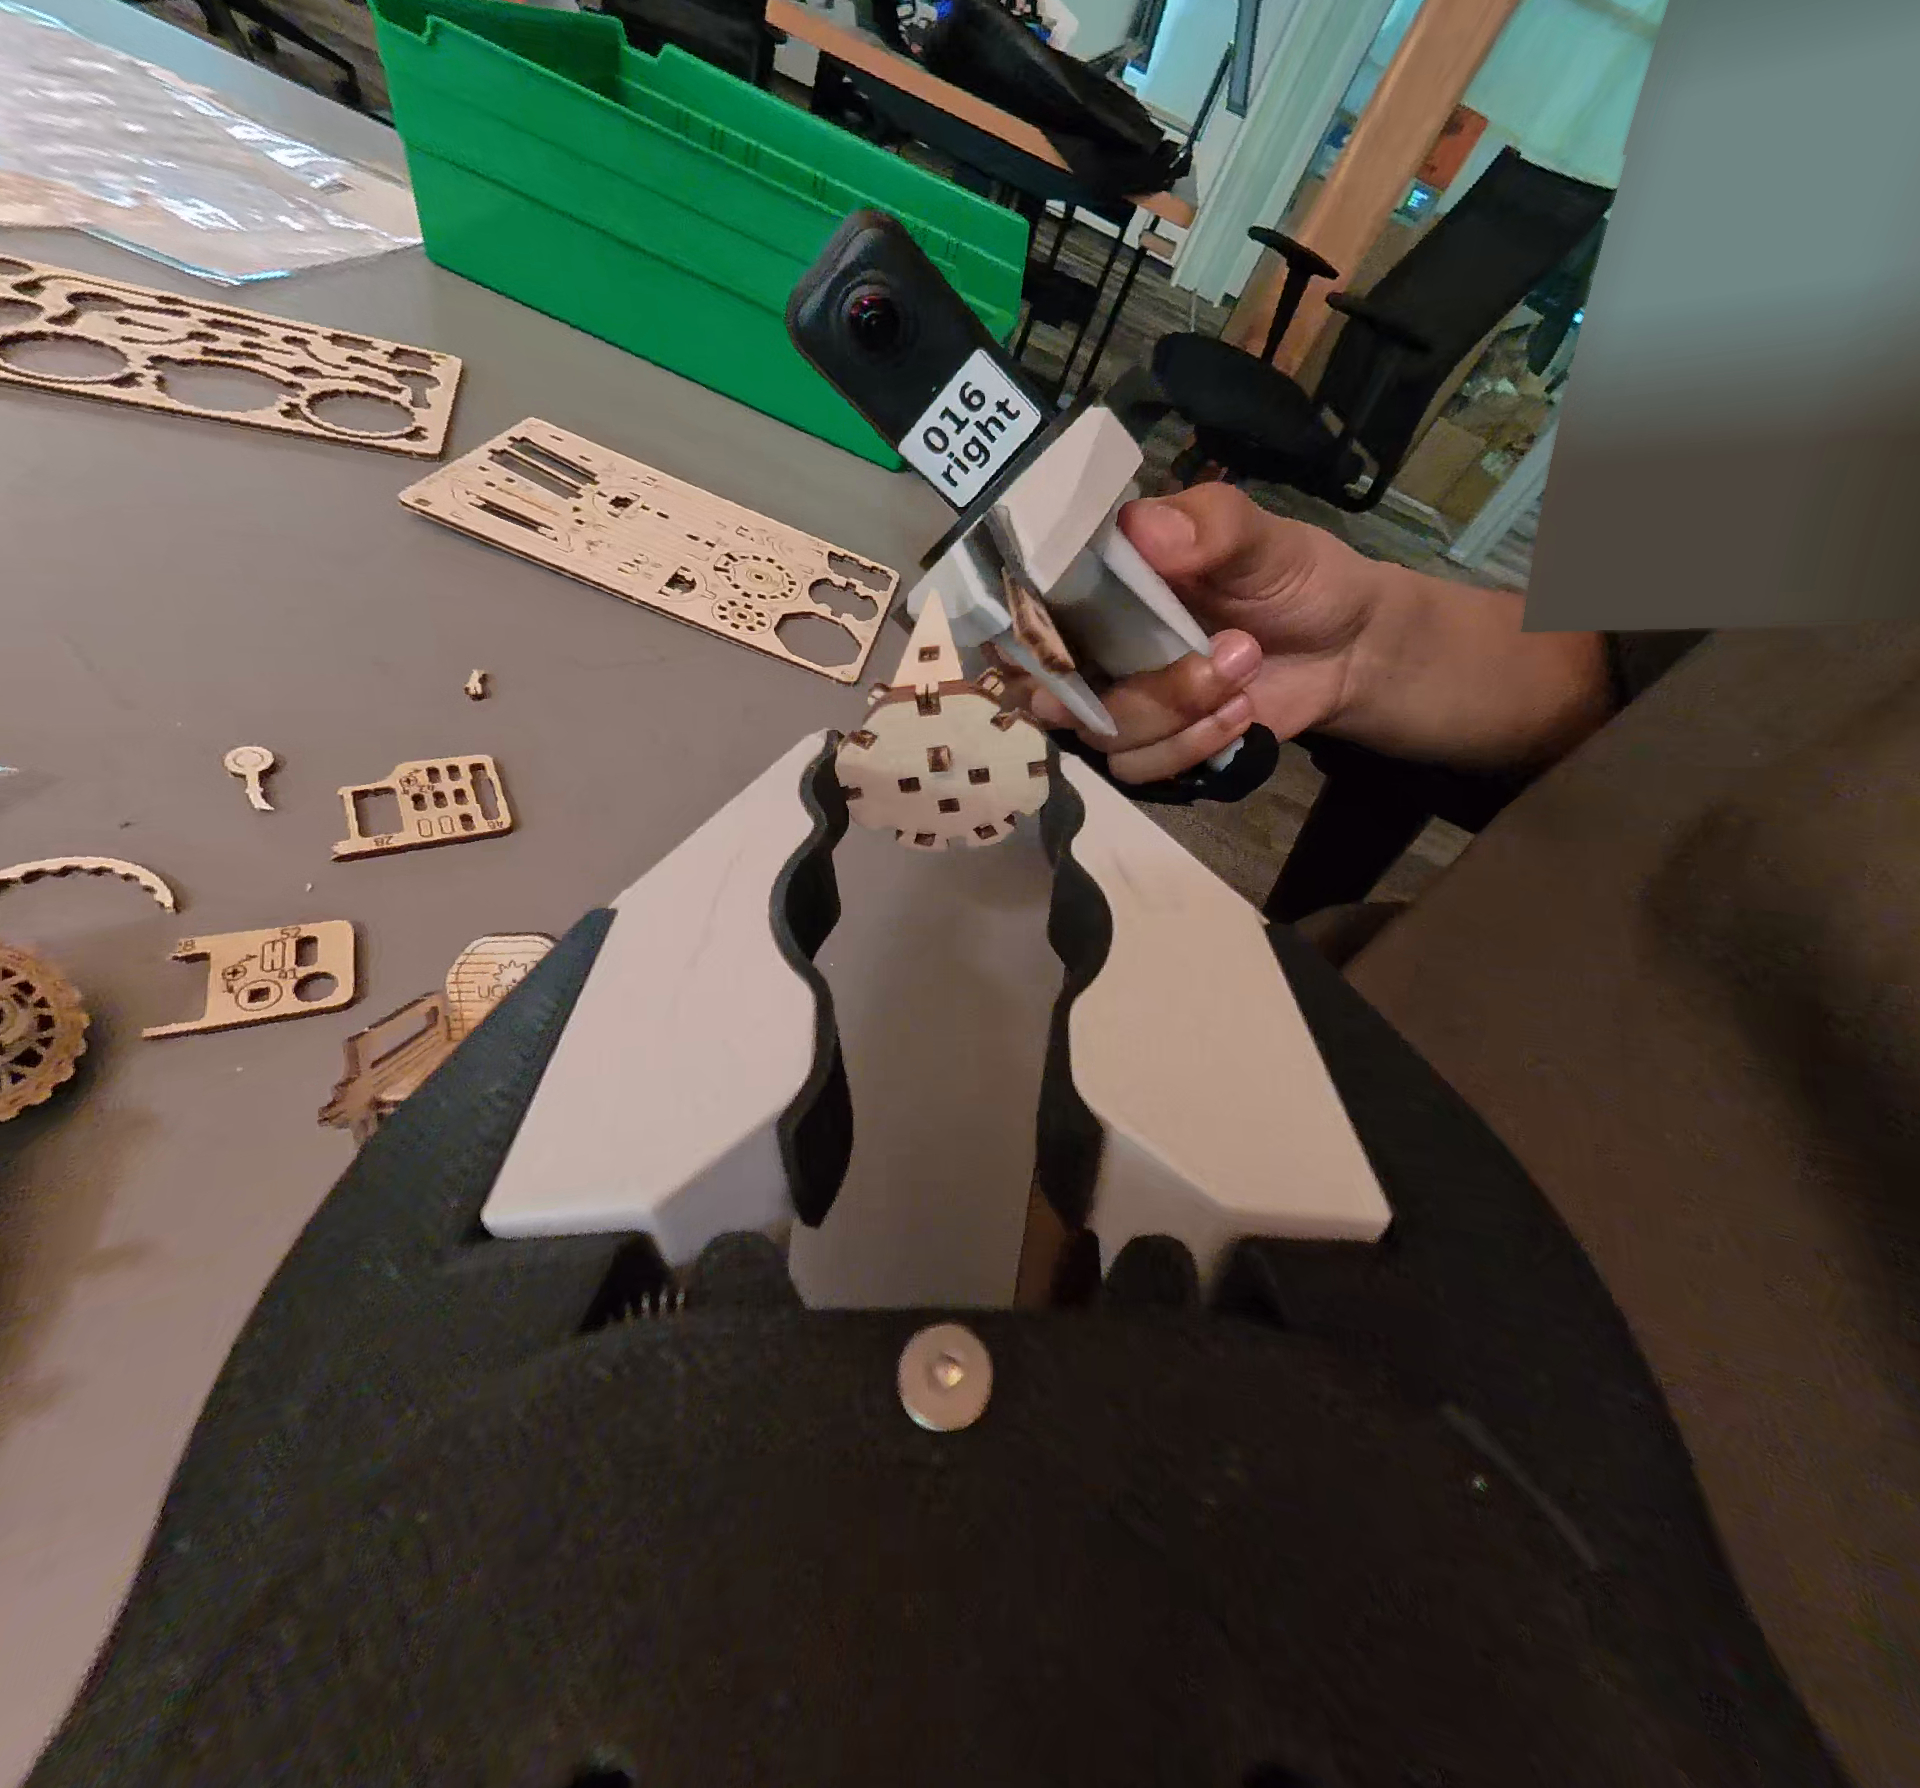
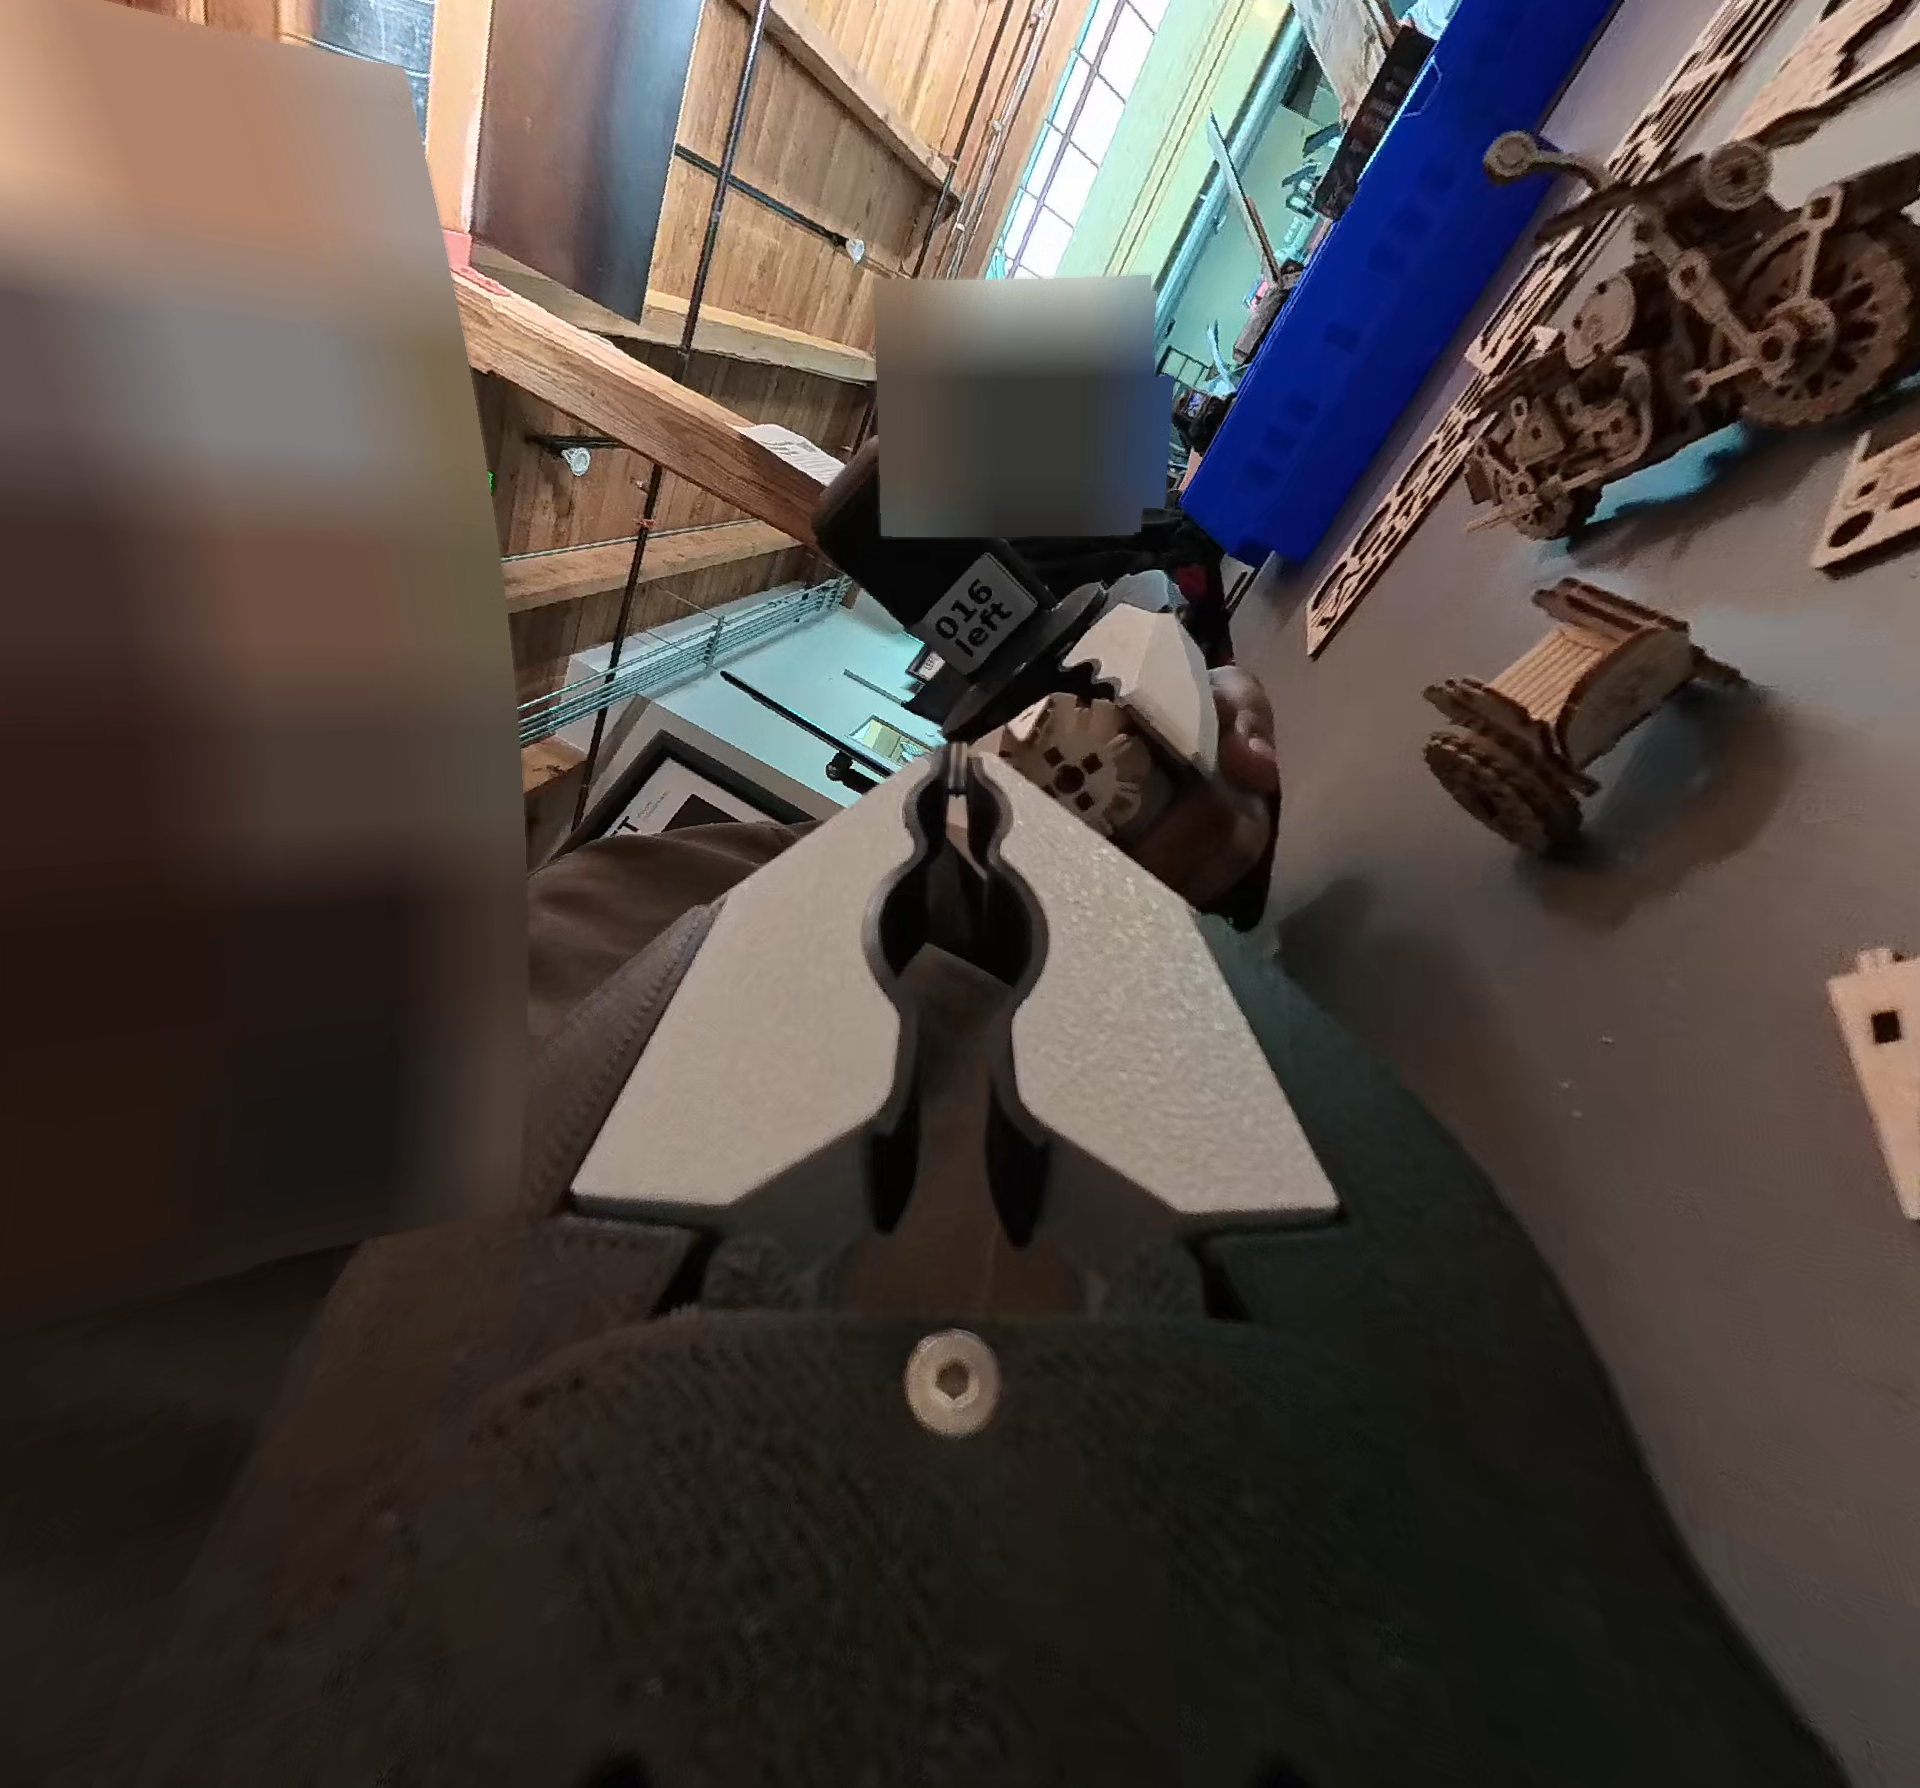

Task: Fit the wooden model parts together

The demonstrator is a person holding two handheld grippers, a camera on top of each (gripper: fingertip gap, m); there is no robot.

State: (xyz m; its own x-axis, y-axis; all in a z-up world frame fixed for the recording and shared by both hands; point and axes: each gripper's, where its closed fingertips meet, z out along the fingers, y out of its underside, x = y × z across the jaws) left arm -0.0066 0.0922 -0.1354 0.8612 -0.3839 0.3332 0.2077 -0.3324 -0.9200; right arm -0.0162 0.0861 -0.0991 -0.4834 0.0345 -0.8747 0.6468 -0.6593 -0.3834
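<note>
In the left wrist view my left gripper (image 1: 940,774) is shut on a round toothed wooden disc (image 1: 935,793) with square slots, held at its fingertips above the table edge. My right gripper (image 1: 971,595), held by a hand (image 1: 1247,626), comes from above right and touches the disc's top rim with a small flat pointed wooden piece (image 1: 928,655). In the right wrist view my right gripper (image 2: 961,780) is nearly closed on that thin piece, seen edge-on. The left gripper (image 2: 1117,699) with the disc (image 2: 1081,767) is just beyond it.
On the grey table (image 1: 260,595) lie punched wooden sheets (image 1: 644,543), loose cut parts (image 1: 426,803) and a gear (image 1: 31,1032). A green bin (image 1: 675,180) stands behind. The right wrist view shows a blue bin (image 2: 1382,284), a wooden motorcycle model (image 2: 1714,315) and a spool-like wooden assembly (image 2: 1558,699).
</note>
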